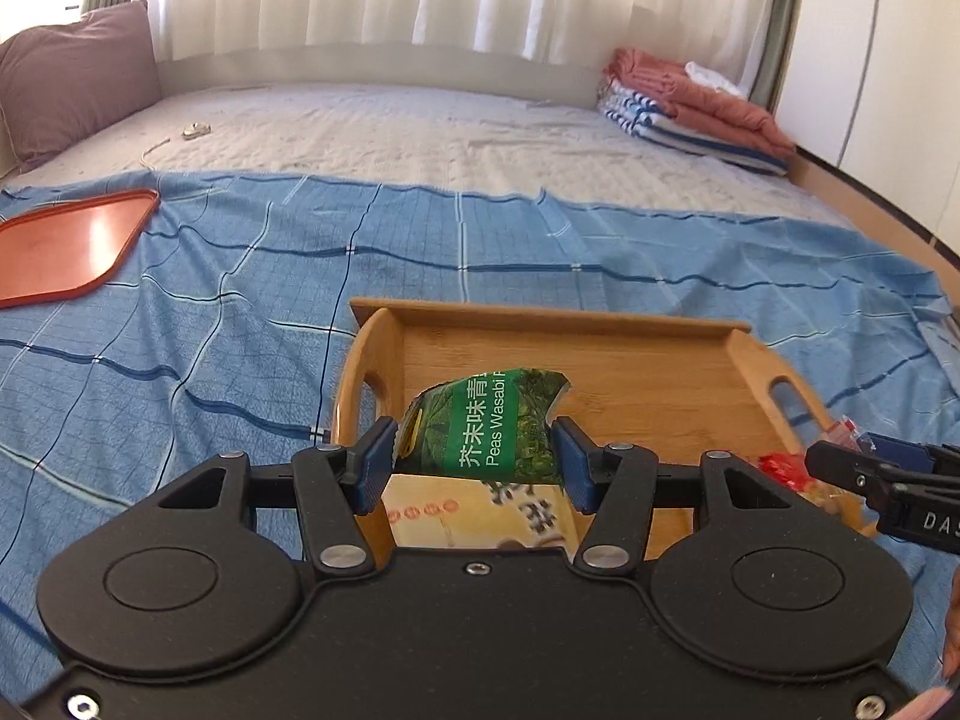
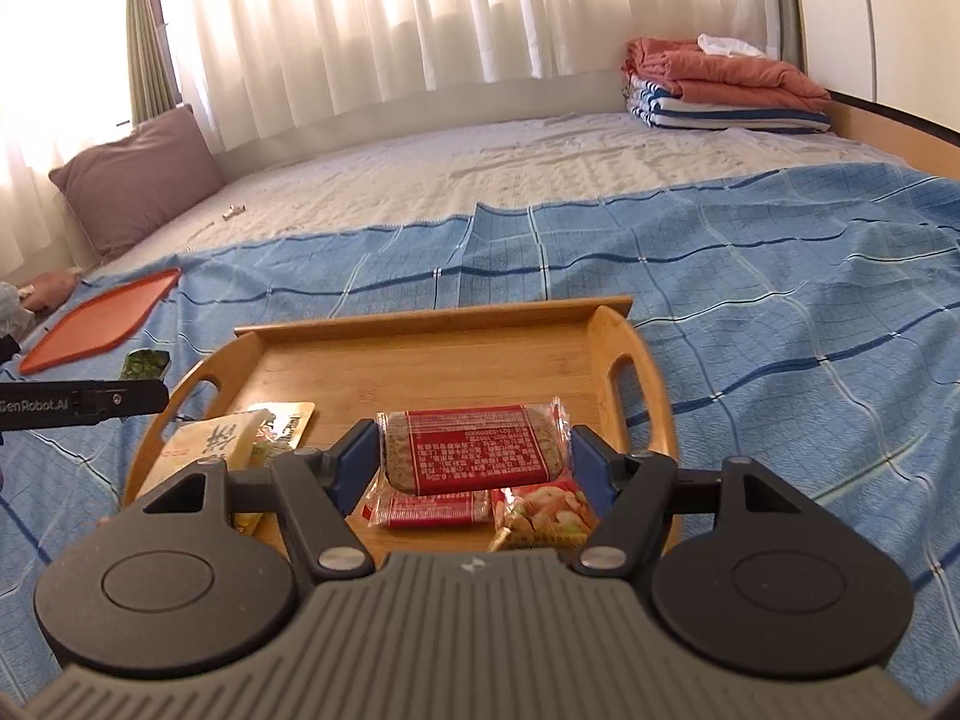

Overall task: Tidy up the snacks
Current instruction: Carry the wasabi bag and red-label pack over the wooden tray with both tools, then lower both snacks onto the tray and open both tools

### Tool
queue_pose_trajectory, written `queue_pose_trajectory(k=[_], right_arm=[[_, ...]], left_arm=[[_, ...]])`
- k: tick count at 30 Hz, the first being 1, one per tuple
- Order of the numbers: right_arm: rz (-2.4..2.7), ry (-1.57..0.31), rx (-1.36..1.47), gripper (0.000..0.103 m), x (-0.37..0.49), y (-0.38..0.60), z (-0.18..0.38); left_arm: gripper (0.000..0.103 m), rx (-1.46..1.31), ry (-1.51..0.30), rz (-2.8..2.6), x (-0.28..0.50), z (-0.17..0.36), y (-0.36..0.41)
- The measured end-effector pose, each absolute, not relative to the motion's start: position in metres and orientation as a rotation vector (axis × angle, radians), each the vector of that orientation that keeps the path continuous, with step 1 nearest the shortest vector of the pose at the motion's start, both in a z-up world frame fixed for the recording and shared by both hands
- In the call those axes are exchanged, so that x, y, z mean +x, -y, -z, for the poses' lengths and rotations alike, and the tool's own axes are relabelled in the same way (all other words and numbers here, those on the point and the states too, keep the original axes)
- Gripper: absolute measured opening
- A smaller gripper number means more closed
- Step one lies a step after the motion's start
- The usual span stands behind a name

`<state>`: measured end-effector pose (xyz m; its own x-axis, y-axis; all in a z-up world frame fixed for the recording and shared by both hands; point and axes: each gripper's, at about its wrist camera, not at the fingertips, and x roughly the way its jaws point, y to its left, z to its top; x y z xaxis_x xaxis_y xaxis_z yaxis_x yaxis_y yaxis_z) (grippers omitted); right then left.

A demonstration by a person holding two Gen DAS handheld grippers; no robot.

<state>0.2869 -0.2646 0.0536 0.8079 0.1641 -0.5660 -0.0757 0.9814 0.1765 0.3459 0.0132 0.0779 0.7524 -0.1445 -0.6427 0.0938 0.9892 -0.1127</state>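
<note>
My left gripper (image 1: 474, 438) is shut on a green wasabi peas packet (image 1: 498, 420), held above the near left part of a wooden tray (image 1: 540, 315). A yellow snack packet (image 1: 468, 516) lies in the tray below it. My right gripper (image 2: 474, 438) is shut on a red-labelled snack bar (image 2: 474, 450) over the tray's (image 2: 432, 312) near edge. Under it lie a second red bar (image 2: 426, 507) and a packet with a pale snack picture (image 2: 540, 510). The yellow packet (image 2: 210, 444) lies at the tray's left. Each gripper shows at the side of the other's view: right gripper (image 1: 840, 459), left gripper (image 2: 150, 397).
The tray stands on a blue checked cloth (image 1: 240, 312) spread over a bed. An orange flat tray (image 1: 66, 246) lies to the far left. A mauve pillow (image 1: 78, 78) leans at the back left, and folded blankets (image 1: 690, 108) are stacked at the back right, below curtains.
</note>
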Motion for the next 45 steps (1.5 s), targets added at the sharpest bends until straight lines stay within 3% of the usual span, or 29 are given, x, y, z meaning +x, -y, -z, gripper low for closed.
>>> queue_pose_trajectory(k=[10, 22, 24, 27, 31, 45], right_arm=[[-0.170, -0.658, 0.059, 0.070, 0.327, 0.223, -0.022], [-0.172, -0.686, -0.002, 0.070, 0.346, 0.206, -0.005], [-0.167, -0.695, -0.009, 0.071, 0.347, 0.204, -0.003], [-0.166, -0.683, 0.002, 0.083, 0.344, 0.205, -0.003], [-0.175, -0.667, 0.011, 0.089, 0.334, 0.206, -0.009], [-0.212, -0.611, 0.017, 0.093, 0.259, 0.219, -0.050]], left_arm=[[0.054, -0.072, -0.758, 0.086, 0.413, -0.046, -0.012], [0.056, 0.001, -0.785, 0.094, 0.424, -0.016, 0.000], [0.066, 0.002, -0.790, 0.098, 0.422, -0.017, 0.001], [0.081, -0.013, -0.775, 0.108, 0.415, -0.022, -0.002], [0.083, -0.005, -0.766, 0.122, 0.401, -0.031, -0.004], [0.087, 0.047, -0.698, 0.254, 0.289, -0.072, 0.007]])
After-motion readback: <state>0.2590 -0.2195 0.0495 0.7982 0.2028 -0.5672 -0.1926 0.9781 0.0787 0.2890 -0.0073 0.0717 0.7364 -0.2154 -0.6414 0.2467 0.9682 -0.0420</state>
